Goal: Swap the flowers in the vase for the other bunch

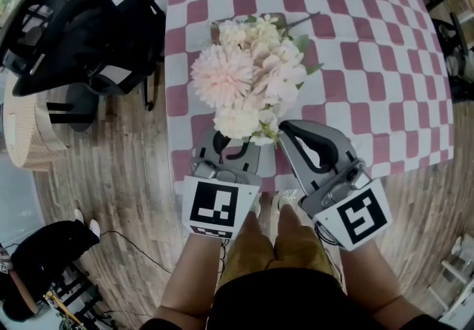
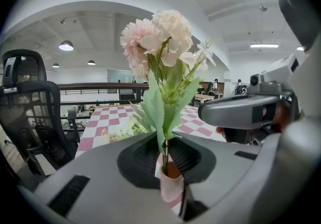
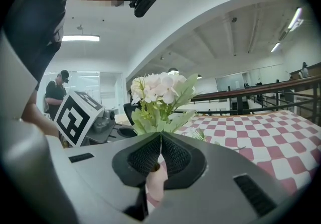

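Up off the table, near its front edge: a slim vase with the pink-and-white bunch upright in it. Jaws of the left gripper part-way apart and, by the look of it, pressed on the vase just under its mouth. Jaws of the right gripper all but together, pinched on the thin stem right above that mouth. Probably light but top-heavy: soft heads and leaves, easy to crush, on a stiff, wiry stem. Best taken low on the bare stem, never by the blooms. Vase likely smooth and apt to slip, so best gripped at the neck. On the table beyond, apart from both grippers, the other bunch lying flat.
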The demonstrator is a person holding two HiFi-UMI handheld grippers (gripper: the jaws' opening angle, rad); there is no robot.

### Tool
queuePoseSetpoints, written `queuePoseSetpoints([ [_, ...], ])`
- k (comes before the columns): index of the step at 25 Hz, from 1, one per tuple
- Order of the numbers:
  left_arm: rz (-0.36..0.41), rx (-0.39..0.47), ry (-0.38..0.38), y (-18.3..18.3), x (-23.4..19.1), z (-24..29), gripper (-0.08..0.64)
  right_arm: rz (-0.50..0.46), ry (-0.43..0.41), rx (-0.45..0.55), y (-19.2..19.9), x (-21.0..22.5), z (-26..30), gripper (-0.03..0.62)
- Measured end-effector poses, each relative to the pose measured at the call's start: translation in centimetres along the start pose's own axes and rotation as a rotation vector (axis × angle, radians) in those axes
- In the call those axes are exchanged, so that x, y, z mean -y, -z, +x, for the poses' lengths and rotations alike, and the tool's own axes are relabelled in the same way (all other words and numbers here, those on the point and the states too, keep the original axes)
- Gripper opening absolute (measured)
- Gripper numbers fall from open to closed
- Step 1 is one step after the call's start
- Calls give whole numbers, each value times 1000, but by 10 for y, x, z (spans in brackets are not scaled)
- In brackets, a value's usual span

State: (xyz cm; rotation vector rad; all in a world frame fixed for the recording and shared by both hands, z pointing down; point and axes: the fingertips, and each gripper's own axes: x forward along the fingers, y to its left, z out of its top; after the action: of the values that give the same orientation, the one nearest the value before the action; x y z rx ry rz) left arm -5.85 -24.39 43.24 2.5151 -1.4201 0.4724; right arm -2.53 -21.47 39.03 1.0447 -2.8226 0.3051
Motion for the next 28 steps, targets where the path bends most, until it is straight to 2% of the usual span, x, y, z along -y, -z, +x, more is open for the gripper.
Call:
queuePoseSetpoints([
  [15,72,-1,-10,15,2,8,63,1,-3,-29,17,3,3,33],
  [28,84,-17,-53,31,3,2,72,28,11,-35,23,1,2,34],
])
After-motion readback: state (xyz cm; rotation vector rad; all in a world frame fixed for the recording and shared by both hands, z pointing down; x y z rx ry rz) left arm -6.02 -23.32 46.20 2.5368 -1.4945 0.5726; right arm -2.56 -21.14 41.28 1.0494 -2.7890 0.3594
